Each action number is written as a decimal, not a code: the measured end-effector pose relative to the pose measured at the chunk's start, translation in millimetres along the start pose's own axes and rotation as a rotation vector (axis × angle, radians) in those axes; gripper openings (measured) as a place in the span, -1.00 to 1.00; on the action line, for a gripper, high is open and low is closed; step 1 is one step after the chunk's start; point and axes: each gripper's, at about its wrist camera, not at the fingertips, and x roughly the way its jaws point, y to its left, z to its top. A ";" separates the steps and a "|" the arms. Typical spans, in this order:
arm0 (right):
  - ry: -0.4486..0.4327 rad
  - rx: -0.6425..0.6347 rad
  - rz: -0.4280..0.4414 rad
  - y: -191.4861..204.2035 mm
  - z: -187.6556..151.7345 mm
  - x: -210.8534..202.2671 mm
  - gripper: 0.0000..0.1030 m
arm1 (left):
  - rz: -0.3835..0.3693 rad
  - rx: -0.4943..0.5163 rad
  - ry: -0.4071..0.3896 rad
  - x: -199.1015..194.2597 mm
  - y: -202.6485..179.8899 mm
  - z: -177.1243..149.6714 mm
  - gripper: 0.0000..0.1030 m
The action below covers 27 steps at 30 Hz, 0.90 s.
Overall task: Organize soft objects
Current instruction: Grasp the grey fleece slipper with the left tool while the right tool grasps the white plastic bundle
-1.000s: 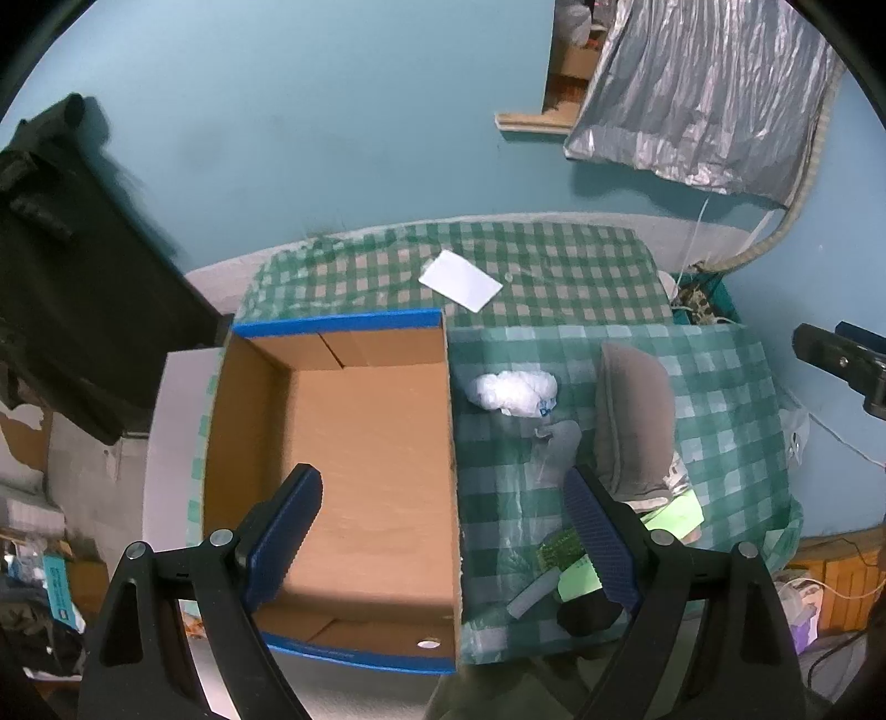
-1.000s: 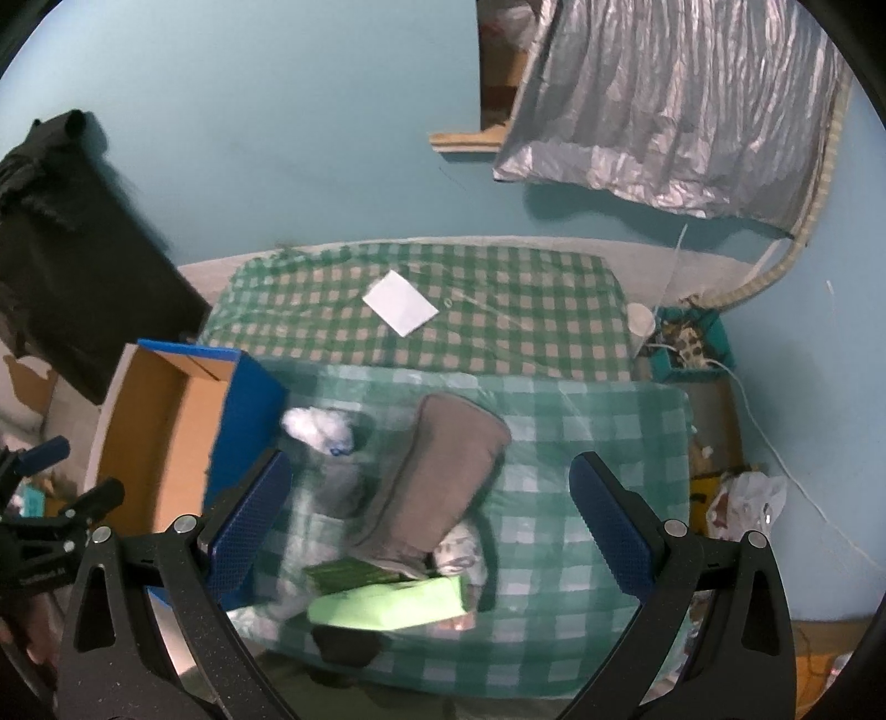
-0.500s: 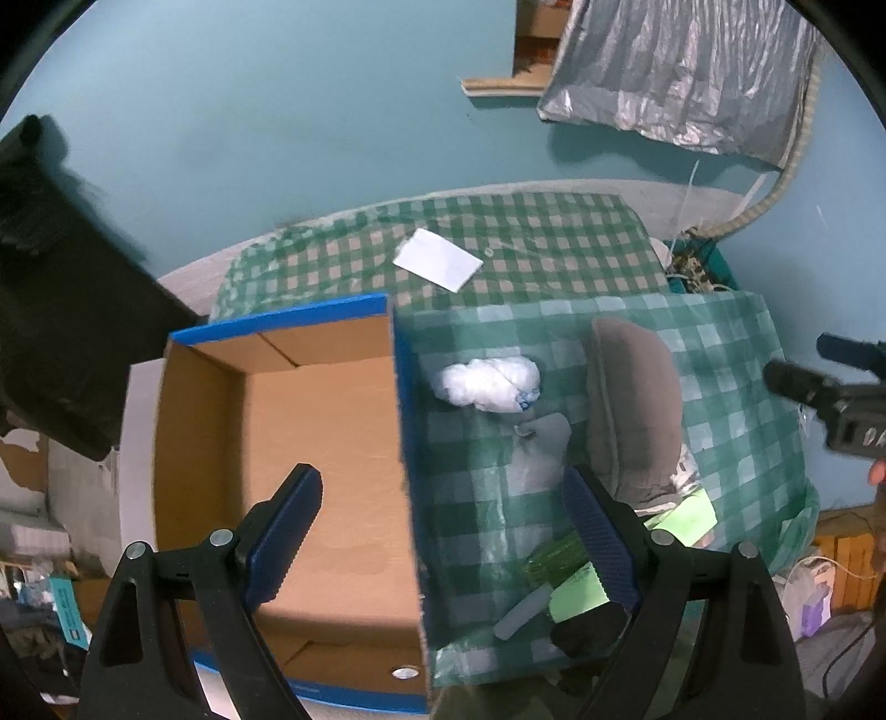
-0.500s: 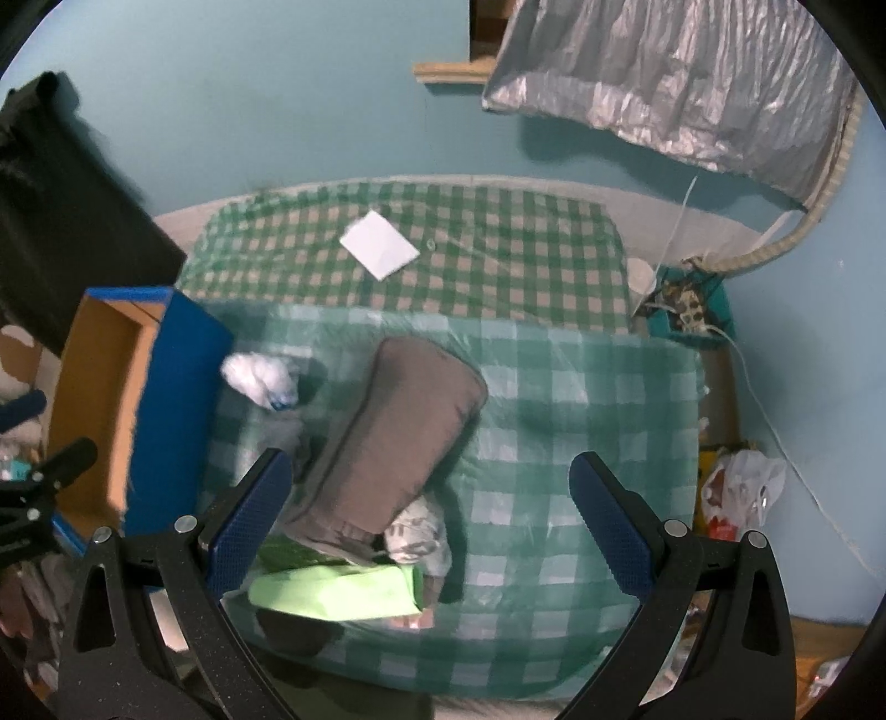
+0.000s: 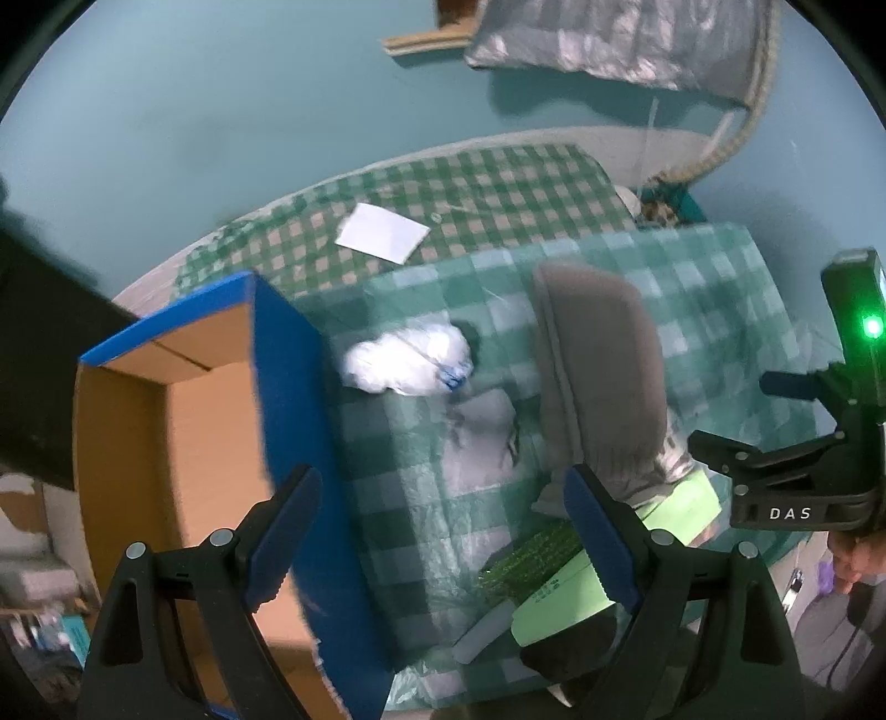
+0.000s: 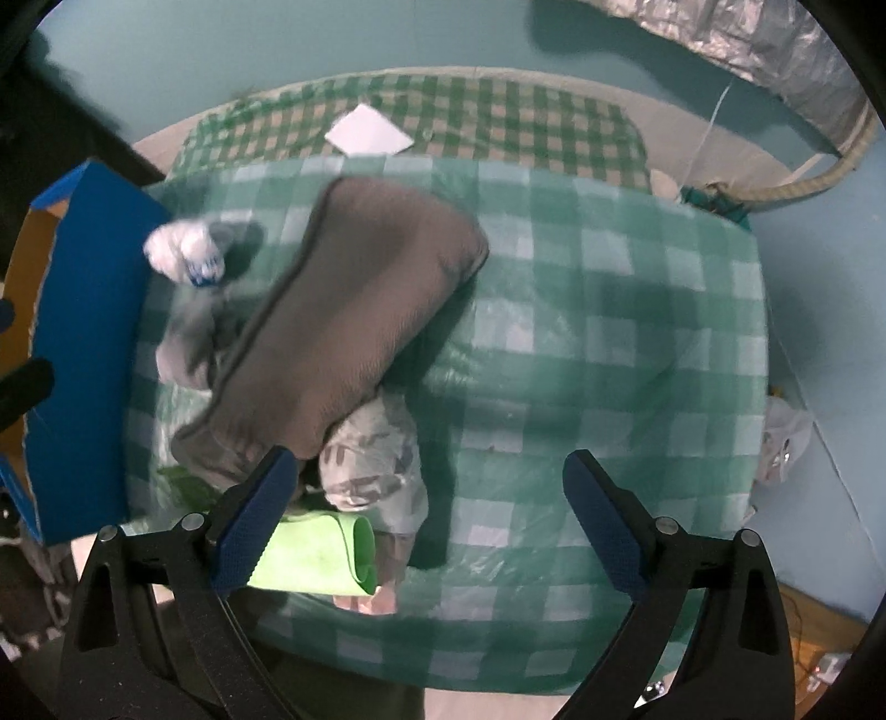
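A grey-brown cushion (image 6: 354, 310) lies on the green checked table (image 6: 609, 343), also in the left wrist view (image 5: 601, 365). A white soft bundle (image 5: 407, 357) lies beside the open cardboard box with blue outer walls (image 5: 288, 399); both show in the right wrist view, bundle (image 6: 185, 252) and box (image 6: 88, 332). A grey patterned cloth (image 6: 376, 454) and a rolled light-green cloth (image 6: 315, 554) lie by the cushion's near end. My left gripper (image 5: 443, 531) is open above the table by the box. My right gripper (image 6: 437, 520) is open above the patterned cloth.
A white paper (image 5: 382, 232) lies on the darker checked surface behind. A flat grey cloth (image 5: 482, 437) and a dark green item (image 5: 526, 554) lie on the table. A black garment (image 5: 44, 354) hangs left. A silver cover (image 6: 747, 50) hangs on the wall.
Both grippers have come down closer to the table. The left view shifted right, off the box interior toward the cloths. The right gripper moved toward the cushion and patterned cloth.
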 end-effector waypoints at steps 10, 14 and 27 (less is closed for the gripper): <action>0.048 -0.051 0.038 4.9 -4.2 35.7 0.66 | -0.017 0.050 0.034 25.1 -21.3 -4.8 0.74; 0.058 -0.051 0.080 5.0 -5.1 43.8 0.28 | -0.034 0.035 0.058 32.9 -24.6 -3.1 0.74; 0.034 0.030 -0.009 -32.6 -13.3 38.0 -0.02 | -0.095 0.065 0.075 41.6 -51.3 11.1 0.74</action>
